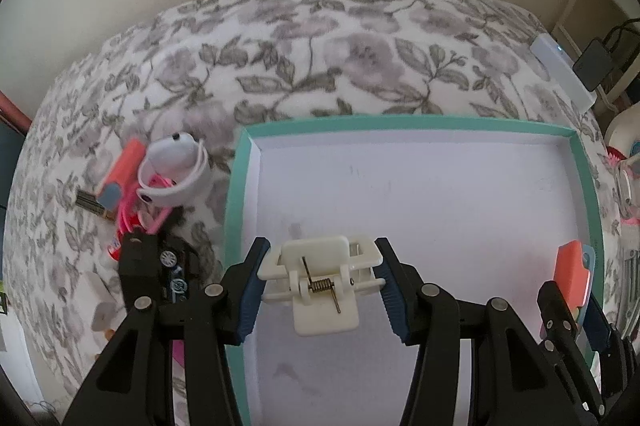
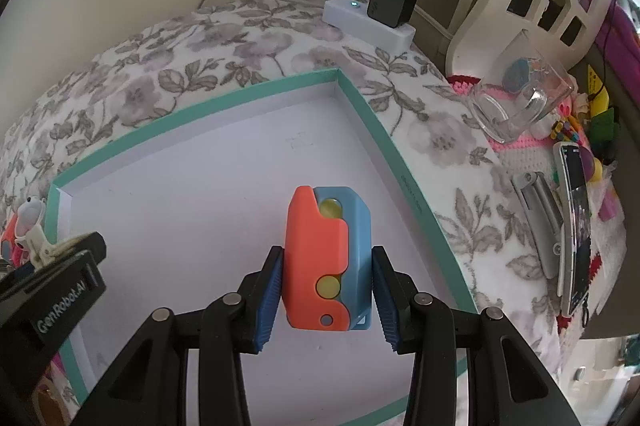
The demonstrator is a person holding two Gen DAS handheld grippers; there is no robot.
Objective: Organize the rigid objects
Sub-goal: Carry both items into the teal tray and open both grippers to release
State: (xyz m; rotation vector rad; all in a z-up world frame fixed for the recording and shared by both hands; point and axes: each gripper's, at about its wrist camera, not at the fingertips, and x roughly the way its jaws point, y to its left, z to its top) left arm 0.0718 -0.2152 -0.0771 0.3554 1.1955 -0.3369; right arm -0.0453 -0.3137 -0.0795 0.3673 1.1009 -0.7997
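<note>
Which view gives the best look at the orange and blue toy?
The right wrist view: the orange and blue toy sits centred, whole, clamped in the right gripper over the teal-rimmed box. The left wrist view shows only part of it at the right edge.

Left gripper point(image 1: 320, 286) clamped on a cream spring clip point(image 1: 322, 284), blue-padded jaws pressing its two sides, held over the white floor of a teal-rimmed box lid point(image 1: 236, 185) lying on a floral blanket point(image 1: 320, 45). At left on the blanket, just beside the lid, a small heap: an orange-and-blue toy point(image 1: 120, 173), a white ring-shaped piece point(image 1: 176, 169), pink plastic loops point(image 1: 132, 214) and a small toy car point(image 1: 176, 266). At the right edge, the right gripper point(image 1: 576, 310) carrying another orange-and-blue block point(image 1: 572, 274); farther back, a white power strip point(image 1: 560, 65).
</note>
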